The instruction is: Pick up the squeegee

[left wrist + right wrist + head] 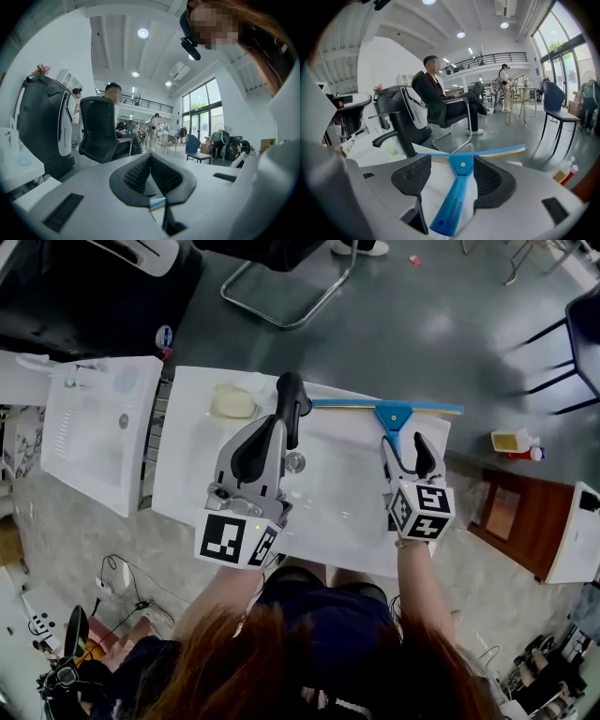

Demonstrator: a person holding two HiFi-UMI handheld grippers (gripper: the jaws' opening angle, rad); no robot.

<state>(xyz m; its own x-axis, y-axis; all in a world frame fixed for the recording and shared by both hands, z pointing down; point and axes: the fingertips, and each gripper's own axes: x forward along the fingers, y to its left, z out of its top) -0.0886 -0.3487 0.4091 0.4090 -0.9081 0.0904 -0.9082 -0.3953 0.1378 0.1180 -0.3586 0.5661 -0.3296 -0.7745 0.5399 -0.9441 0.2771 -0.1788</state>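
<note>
The blue squeegee lies on the white sink top, its yellow-edged blade along the far edge and its handle pointing back toward me. My right gripper is open, low over the top, with one jaw on each side of that handle; in the right gripper view there are gaps between the pads and the handle. My left gripper sits left of it by the black faucet, tilted up toward the room. Its jaws are shut with nothing between them.
A yellow sponge lies at the back left of the top, and a drain sits mid-basin. Another white sink unit stands to the left. A yellow bottle and a brown stand are on the floor at right. People sit and stand in the background.
</note>
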